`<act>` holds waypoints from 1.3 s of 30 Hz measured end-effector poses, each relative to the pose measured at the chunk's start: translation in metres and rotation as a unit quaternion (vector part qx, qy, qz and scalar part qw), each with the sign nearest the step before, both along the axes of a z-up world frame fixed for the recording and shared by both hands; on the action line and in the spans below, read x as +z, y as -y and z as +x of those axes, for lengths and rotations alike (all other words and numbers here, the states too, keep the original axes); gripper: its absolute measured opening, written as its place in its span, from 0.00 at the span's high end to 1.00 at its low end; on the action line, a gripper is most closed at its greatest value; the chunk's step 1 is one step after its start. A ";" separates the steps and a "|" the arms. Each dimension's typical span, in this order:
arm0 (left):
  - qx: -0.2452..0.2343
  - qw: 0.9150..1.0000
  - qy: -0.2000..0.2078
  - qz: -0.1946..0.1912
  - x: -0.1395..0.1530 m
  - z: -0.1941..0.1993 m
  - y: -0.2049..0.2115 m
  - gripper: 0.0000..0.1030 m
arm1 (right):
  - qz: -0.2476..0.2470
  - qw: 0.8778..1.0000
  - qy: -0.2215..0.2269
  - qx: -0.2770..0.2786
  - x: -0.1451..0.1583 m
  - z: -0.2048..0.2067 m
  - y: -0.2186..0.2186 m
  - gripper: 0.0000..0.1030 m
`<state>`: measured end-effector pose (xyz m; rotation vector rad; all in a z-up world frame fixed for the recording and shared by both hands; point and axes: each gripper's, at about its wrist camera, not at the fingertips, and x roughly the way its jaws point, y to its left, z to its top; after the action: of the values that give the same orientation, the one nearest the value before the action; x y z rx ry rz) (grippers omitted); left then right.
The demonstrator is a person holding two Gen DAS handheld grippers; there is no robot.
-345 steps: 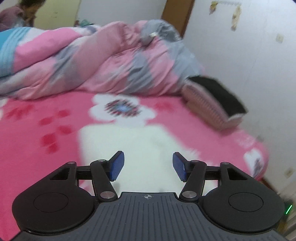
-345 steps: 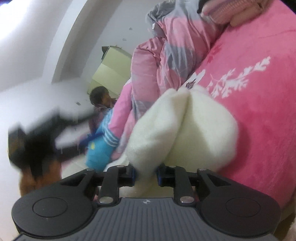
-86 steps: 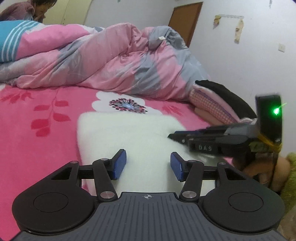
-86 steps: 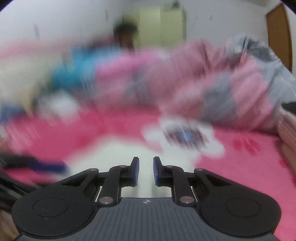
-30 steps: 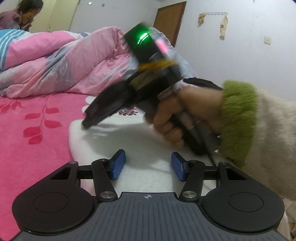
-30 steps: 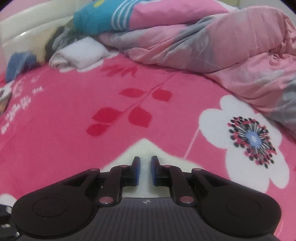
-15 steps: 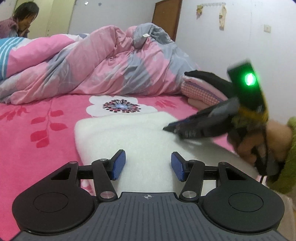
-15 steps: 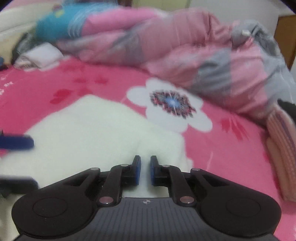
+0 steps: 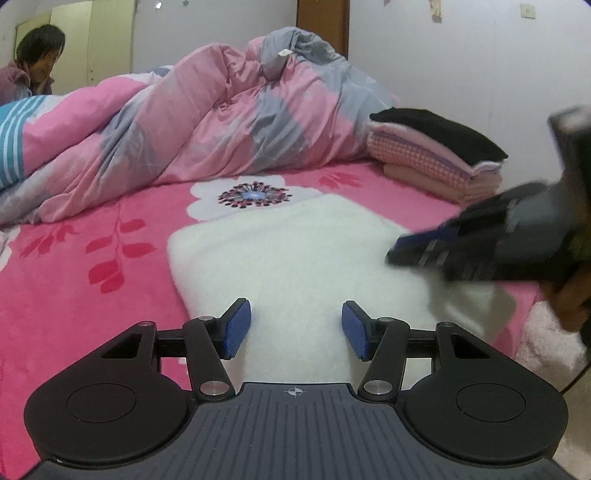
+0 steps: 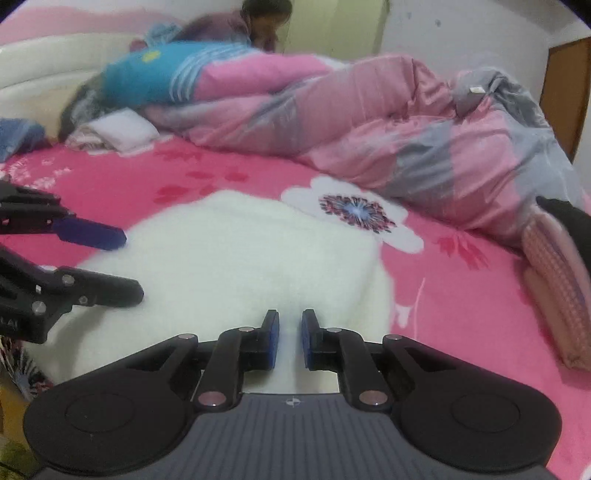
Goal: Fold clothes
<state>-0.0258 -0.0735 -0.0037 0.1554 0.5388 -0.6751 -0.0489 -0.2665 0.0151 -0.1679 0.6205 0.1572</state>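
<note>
A white fleece garment (image 9: 288,251) lies folded flat on the pink flowered bedspread (image 9: 92,236). My left gripper (image 9: 295,328) hovers over its near edge, open, with nothing between the blue pads. In the right wrist view it shows at the left (image 10: 133,264) above the garment (image 10: 240,258). My right gripper (image 10: 290,339) hangs over the garment's near right part. Its jaws stand a narrow gap apart and are opening, and nothing is pinched between them. In the left wrist view the right gripper (image 9: 406,251) is blurred at the right edge.
A crumpled pink and grey duvet (image 9: 221,110) fills the back of the bed. Folded clothes (image 9: 436,158) are stacked at the right near the wall. Another person (image 10: 258,18) sits beyond the duvet. A white folded cloth (image 10: 122,133) lies at the far left.
The right gripper swept from the garment's far left corner across to its right side, empty. The left gripper stayed over the near edge, only rolling slightly.
</note>
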 end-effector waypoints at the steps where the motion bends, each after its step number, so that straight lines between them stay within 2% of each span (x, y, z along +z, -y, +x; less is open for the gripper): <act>1: 0.000 1.000 -0.007 -0.002 0.000 0.001 -0.003 0.47 | 0.025 1.000 0.002 -0.009 0.012 -0.003 0.005 0.88; 4: 0.000 1.000 -0.020 -0.007 0.001 0.002 -0.007 0.46 | 0.049 0.998 0.037 -0.005 0.042 -0.029 0.012 0.88; 7: 0.005 1.000 -0.022 -0.003 0.001 0.002 -0.004 0.46 | 0.067 0.997 0.043 0.024 0.050 -0.054 0.015 0.88; 8: 0.007 1.000 -0.021 -0.001 0.001 0.002 -0.002 0.46 | 0.071 0.996 0.038 0.033 0.047 -0.061 0.015 0.88; 10: 0.007 1.000 -0.021 0.004 0.002 0.001 0.000 0.46 | 0.046 0.999 0.010 0.020 0.022 -0.060 0.014 0.88; 11: 0.006 1.000 -0.020 0.006 0.003 0.001 0.000 0.46 | 0.038 0.999 -0.001 0.011 0.003 -0.056 0.018 0.85; 12: 0.006 1.000 -0.019 0.011 0.005 -0.002 0.001 0.46 | 0.032 0.999 -0.011 0.003 -0.016 -0.051 0.022 0.77; 14: 0.007 1.000 -0.014 0.021 0.009 -0.008 0.001 0.46 | 0.105 0.994 -0.007 -0.013 -0.025 -0.053 0.041 0.76; 16: 0.007 0.999 -0.008 0.043 0.010 -0.017 0.004 0.46 | 0.126 0.992 -0.001 -0.029 -0.016 -0.057 0.047 0.76; 18: 0.011 0.997 -0.006 0.070 0.009 -0.025 0.010 0.45 | 0.092 0.995 0.020 -0.030 -0.007 -0.069 0.038 0.78; 22: 0.033 0.994 -0.002 0.102 0.006 -0.034 0.021 0.44 | 0.075 0.994 0.068 0.033 0.011 -0.097 0.014 0.78; 24: 0.045 0.993 -0.002 0.109 0.004 -0.035 0.025 0.43 | 0.053 0.996 0.052 0.054 0.001 -0.095 0.000 0.78; 25: 0.048 0.992 -0.003 0.112 0.003 -0.035 0.026 0.41 | 0.029 0.998 0.030 0.049 -0.014 -0.087 -0.005 0.78; 27: 0.052 0.991 -0.004 0.122 0.000 -0.035 0.030 0.38 | 0.001 0.999 0.014 0.041 -0.041 -0.076 -0.010 0.81; 30: 0.060 0.990 -0.005 0.129 0.000 -0.035 0.031 0.38 | 0.010 1.000 0.012 0.024 -0.033 -0.073 -0.013 0.81; 34: 0.066 0.990 -0.014 0.127 0.002 -0.034 0.030 0.38 | -0.001 0.999 0.037 0.026 -0.017 -0.084 -0.017 0.81; 39: 0.069 0.989 -0.016 0.132 0.002 -0.035 0.033 0.37 | -0.001 1.000 0.017 0.022 -0.041 -0.084 -0.018 0.81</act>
<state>-0.0606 -0.1065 -0.0021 0.3521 0.6636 -0.4699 -0.1331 -0.2490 -0.0264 -0.1869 0.5826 0.1963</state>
